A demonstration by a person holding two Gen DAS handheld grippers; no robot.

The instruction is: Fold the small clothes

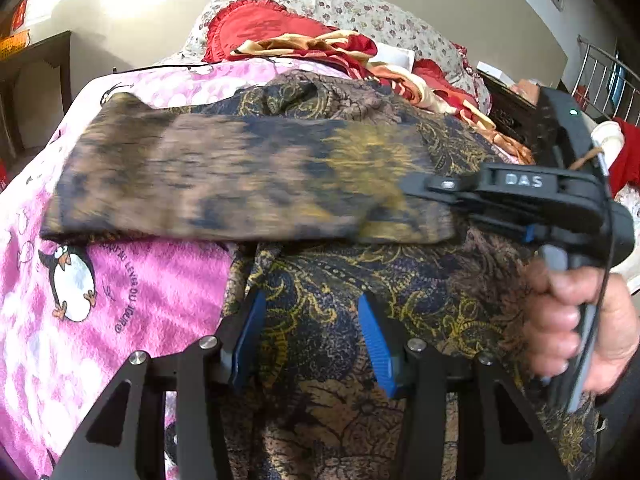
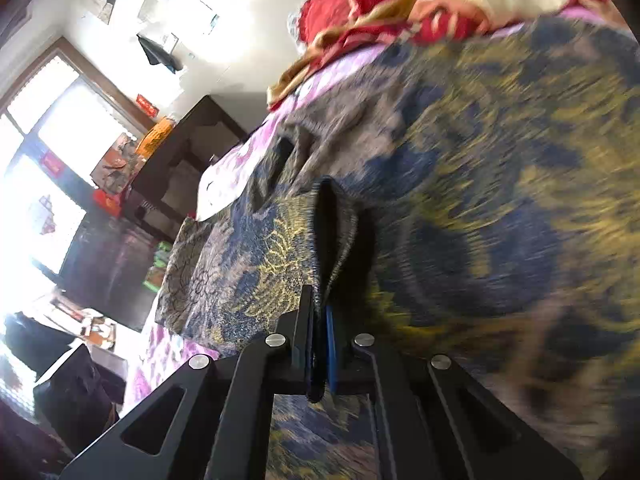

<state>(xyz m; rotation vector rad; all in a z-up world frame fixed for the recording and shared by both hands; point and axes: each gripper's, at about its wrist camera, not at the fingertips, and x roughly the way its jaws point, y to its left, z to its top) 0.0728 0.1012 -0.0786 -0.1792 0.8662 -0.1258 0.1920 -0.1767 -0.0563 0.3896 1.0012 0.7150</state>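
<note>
A dark navy, gold and brown paisley garment [image 1: 420, 280] lies on a pink blanket. My left gripper [image 1: 310, 304] hovers low over it, its blue pads [image 1: 252, 332] apart, with cloth lying under and between them but not pinched. From the right, a hand [image 1: 580, 320] holds my right gripper [image 1: 408, 190], which is shut on a fold of the garment. That lifted flap [image 1: 220, 180] stretches leftward, blurred, above the rest. In the right wrist view the right gripper [image 2: 325, 240] has its fingers together with the garment [image 2: 480, 160] edge wrapped around them.
The pink penguin blanket [image 1: 140, 280] covers the bed, whose edge falls away at the left. Red and gold bedding [image 1: 312, 44] and a floral pillow [image 1: 360, 8] are piled at the far end. A dark cabinet [image 2: 180, 160] stands beside the bed near a bright window [image 2: 40, 140].
</note>
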